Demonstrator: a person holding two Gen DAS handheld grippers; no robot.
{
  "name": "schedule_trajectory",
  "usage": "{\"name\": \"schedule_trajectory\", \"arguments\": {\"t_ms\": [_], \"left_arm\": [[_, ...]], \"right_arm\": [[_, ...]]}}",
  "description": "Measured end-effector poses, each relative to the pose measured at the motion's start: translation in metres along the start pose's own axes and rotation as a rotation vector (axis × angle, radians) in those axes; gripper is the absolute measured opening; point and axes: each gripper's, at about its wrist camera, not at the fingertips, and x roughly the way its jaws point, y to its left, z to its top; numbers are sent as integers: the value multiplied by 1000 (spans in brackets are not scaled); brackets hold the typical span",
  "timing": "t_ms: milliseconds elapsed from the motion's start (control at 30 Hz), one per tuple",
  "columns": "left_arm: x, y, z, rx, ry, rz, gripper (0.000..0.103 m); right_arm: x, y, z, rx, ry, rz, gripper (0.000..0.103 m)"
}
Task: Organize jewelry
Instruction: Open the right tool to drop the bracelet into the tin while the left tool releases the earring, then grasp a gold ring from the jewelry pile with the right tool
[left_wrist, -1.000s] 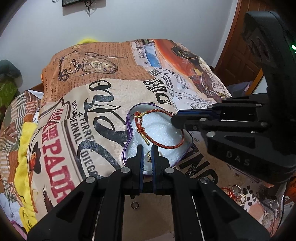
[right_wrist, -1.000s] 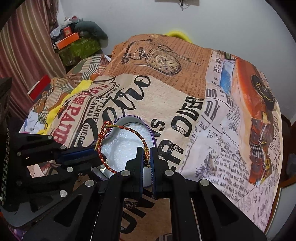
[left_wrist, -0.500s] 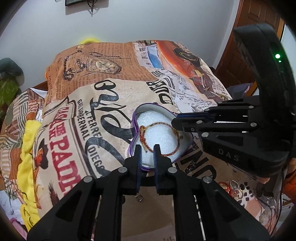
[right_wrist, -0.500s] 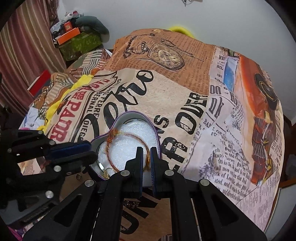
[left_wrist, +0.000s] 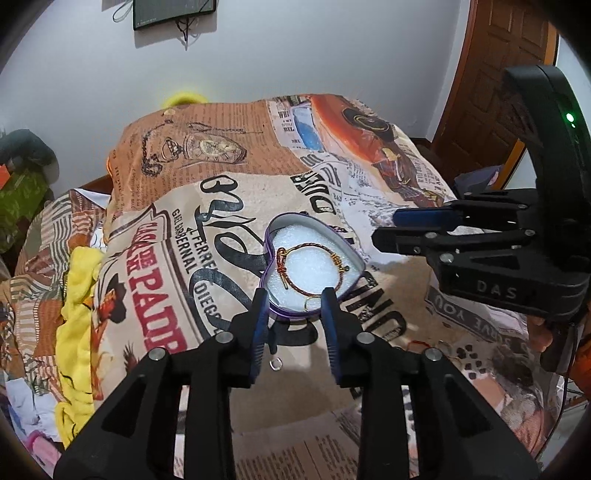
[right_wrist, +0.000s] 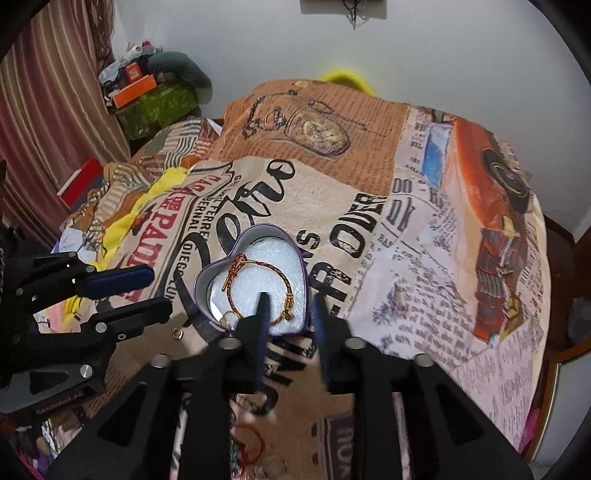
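A purple heart-shaped tin (left_wrist: 352, 254) (right_wrist: 305, 273) with white foam lining sits on the printed bedspread. A red and gold cord bracelet (left_wrist: 295, 254) (right_wrist: 282, 275) lies flat inside it, beside a small gold ring (left_wrist: 309, 303) (right_wrist: 226, 318). My left gripper (left_wrist: 293, 297) is open and empty just in front of the tin; it also shows in the right wrist view (right_wrist: 157, 288). My right gripper (right_wrist: 290, 301) is open and empty at the tin's near edge; it shows in the left wrist view (left_wrist: 384, 227) to the tin's right.
A small metal ring (left_wrist: 275, 364) (right_wrist: 178, 334) lies on the bedspread in front of the tin. More loose jewelry (left_wrist: 424, 345) (right_wrist: 251, 443) lies near the front. Yellow cloth (left_wrist: 79, 302) sits at the left; a wooden door (left_wrist: 506, 81) stands at the right.
Both grippers held the bracelet above the tin, lowered it in, then opened and drew back. The bracelet now rests on the foam.
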Motion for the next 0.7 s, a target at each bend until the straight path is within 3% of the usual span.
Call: {"name": "schedule_trajectory", "arguments": {"t_ms": [267, 700], "left_arm": [[-28, -13, -9, 3, -21, 0, 39], [-37, -43, -48, 16, 40, -51, 40]], "right_arm": [[-36, 4, -23, -7, -42, -24, 33], [-52, 11, -78, -35, -8, -36, 33]]}}
